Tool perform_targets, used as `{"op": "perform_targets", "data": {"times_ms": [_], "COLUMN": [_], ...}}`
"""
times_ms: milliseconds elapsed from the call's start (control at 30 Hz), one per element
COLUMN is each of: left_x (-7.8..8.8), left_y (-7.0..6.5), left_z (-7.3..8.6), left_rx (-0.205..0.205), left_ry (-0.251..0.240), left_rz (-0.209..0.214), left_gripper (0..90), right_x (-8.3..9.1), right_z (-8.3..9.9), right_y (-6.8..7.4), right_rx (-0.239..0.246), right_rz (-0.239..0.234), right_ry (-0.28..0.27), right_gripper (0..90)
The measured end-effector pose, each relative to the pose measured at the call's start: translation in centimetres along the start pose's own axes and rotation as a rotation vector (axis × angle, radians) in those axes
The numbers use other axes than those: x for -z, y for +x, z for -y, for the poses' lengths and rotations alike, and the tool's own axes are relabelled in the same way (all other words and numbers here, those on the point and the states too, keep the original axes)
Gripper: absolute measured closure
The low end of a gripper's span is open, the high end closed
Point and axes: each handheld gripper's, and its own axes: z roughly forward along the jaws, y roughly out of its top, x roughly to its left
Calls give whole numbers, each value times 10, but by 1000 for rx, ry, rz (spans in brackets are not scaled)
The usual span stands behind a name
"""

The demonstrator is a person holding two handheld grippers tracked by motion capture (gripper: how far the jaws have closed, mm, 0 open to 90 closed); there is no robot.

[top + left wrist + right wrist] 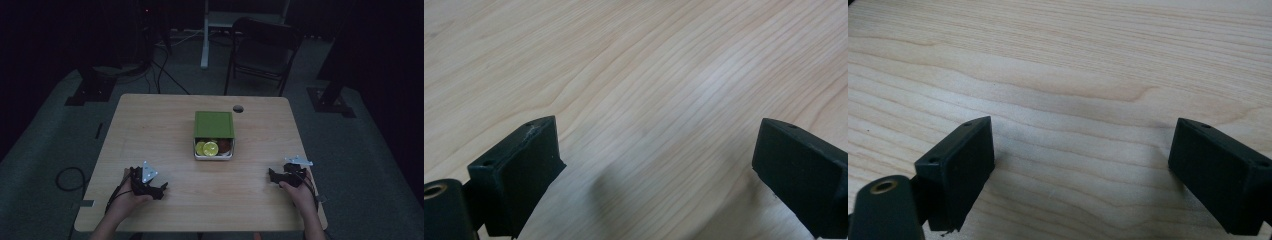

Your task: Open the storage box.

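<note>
Resting near edge: both hand-held grippers are seen low on the wooden table (150,130), on the person's side, one in each hand.
Left gripper (161,190): it is held at the near left of the table in the high view; its jaws are pointed toward the table's middle and are spread wide apart, with nothing between them.
Left gripper, own view (659,165): bare wood grain is seen between the two black jaws, and nothing is gripped.
Right gripper (272,176): it is held at the near right of the table, its jaws turned inward toward the left gripper; they too are parted and empty.
Right gripper, own view (1080,170): only table wood is shown in the gap between the jaws.
Tin (214,152): a small metal box is set at the middle of the table, beyond both grippers and well apart from each, roughly midway between them.
Lid (214,124): a green lid is laid over the far part of the tin, so that the near part is left uncovered.
Contents (210,148): round yellow-green pieces are seen in the uncovered part, with something darker beside them that cannot be told.
Far edge: a round hole (238,108) is cut in the tabletop behind the tin.
Beyond table: a dark folding chair (262,52) is stood on the floor.
</note>
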Motion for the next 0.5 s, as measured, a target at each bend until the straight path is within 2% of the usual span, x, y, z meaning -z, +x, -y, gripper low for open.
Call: {"op": "perform_targets", "data": {"times_ms": [133, 267, 500], "left_x": [-3, -6, -12], "left_y": [-7, -15, -27], "left_z": [-8, -17, -31], "left_rx": [-41, -86, -141], "left_ry": [-18, -41, -73], "left_rz": [11, -1, 3], "left_gripper": [53, 62, 66], "right_x": [0, 0, 0], "right_z": [0, 0, 0], "right_y": [0, 0, 0], "right_rx": [1, 2, 2], "right_rz": [0, 0, 0], "right_ry": [0, 0, 0], "right_gripper": [106, 107, 107]}}
